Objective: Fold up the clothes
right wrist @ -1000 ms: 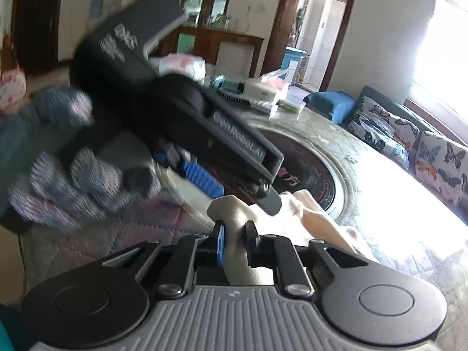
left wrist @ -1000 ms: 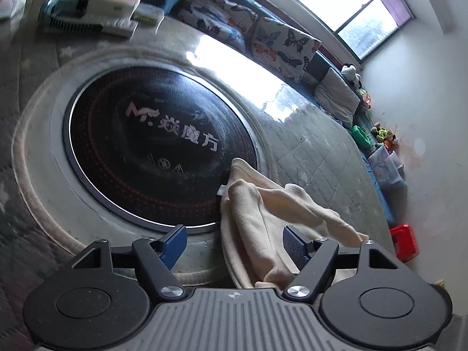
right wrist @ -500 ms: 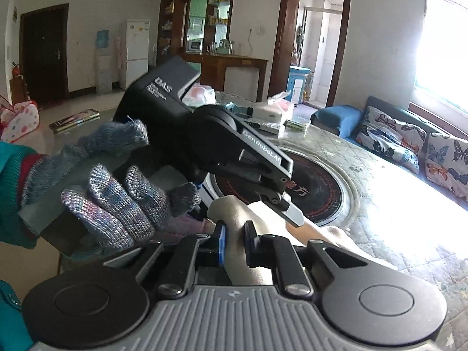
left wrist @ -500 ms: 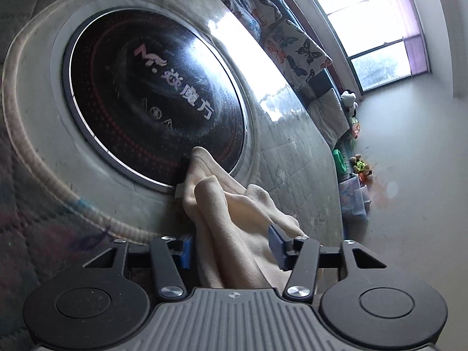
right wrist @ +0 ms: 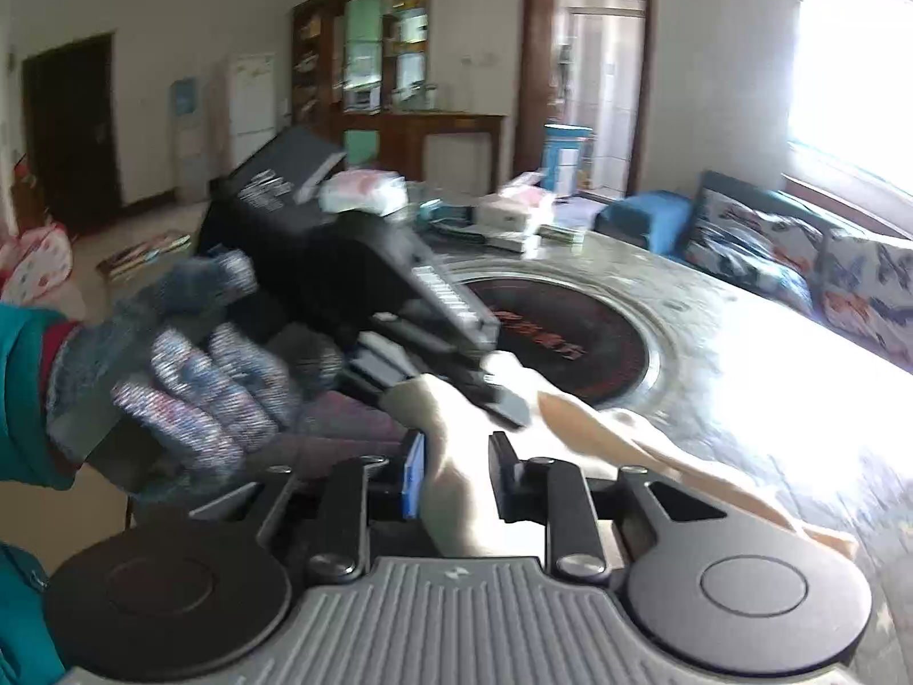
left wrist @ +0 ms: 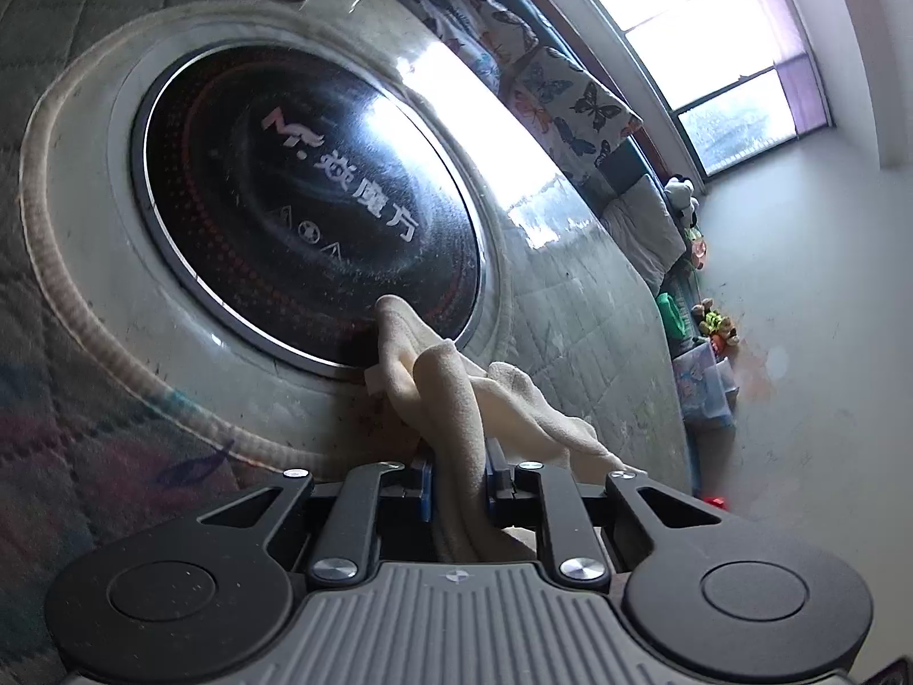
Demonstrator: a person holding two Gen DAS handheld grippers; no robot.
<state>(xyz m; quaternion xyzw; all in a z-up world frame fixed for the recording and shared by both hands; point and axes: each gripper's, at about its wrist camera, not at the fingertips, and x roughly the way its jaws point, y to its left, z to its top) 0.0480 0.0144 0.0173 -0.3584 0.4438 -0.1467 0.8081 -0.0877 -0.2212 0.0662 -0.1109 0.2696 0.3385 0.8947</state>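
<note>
My left gripper jaws are closing on the cream garment to take it over; my right gripper jaws are opening, cloth between them.

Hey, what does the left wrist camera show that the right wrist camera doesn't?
Only the left wrist view: the left gripper closing with a cream garment fold between its jaws, plus soft toys by the wall.

Only the right wrist view: the right gripper opening around the cloth, a gloved hand carrying the other gripper, and a wooden cabinet behind.

Both: the garment, the round black cooktop set in the table, and the butterfly cushions.
</note>
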